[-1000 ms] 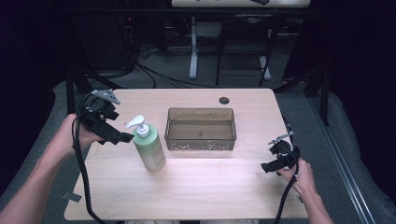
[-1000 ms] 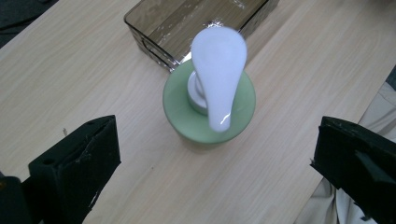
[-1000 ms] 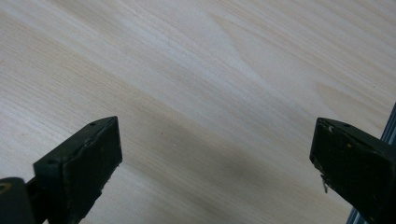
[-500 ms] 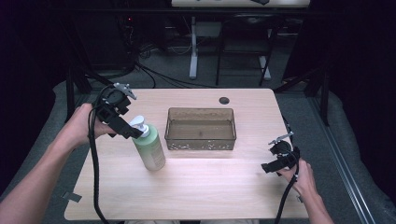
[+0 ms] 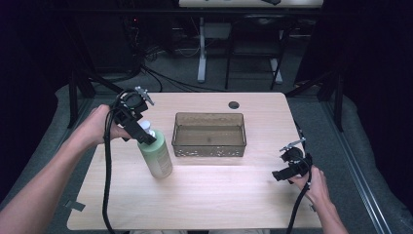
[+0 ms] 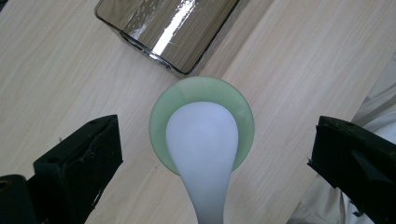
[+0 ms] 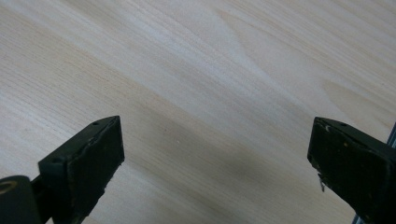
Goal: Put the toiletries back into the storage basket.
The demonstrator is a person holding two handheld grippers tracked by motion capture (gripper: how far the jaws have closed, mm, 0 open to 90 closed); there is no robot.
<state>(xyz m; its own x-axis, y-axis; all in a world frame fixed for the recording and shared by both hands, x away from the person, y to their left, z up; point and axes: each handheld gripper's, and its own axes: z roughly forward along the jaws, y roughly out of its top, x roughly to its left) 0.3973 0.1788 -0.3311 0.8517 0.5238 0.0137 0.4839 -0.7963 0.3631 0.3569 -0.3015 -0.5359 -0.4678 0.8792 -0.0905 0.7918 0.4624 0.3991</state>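
Note:
A pale green pump bottle (image 5: 157,155) with a white pump head (image 6: 205,149) stands upright on the left half of the wooden table (image 5: 219,204). My left gripper (image 5: 141,130) hovers directly above the pump head, pointing down, jaws wide open on either side of it and not touching. In the left gripper view the bottle's green shoulder (image 6: 240,109) sits centred between the jaws. My right gripper (image 5: 278,175) rests low near the table's right edge, open, with bare wood (image 7: 210,93) between its jaws.
A smoky transparent rectangular bin (image 5: 210,135) stands at the table's centre, just right of the bottle; its corner (image 6: 163,32) shows in the left gripper view. A dark round hole (image 5: 234,105) lies near the far edge. Black cables trail from both grippers.
My left gripper has travelled from the table's left edge rightward to sit over the bottle's pump head. The right gripper has stayed still.

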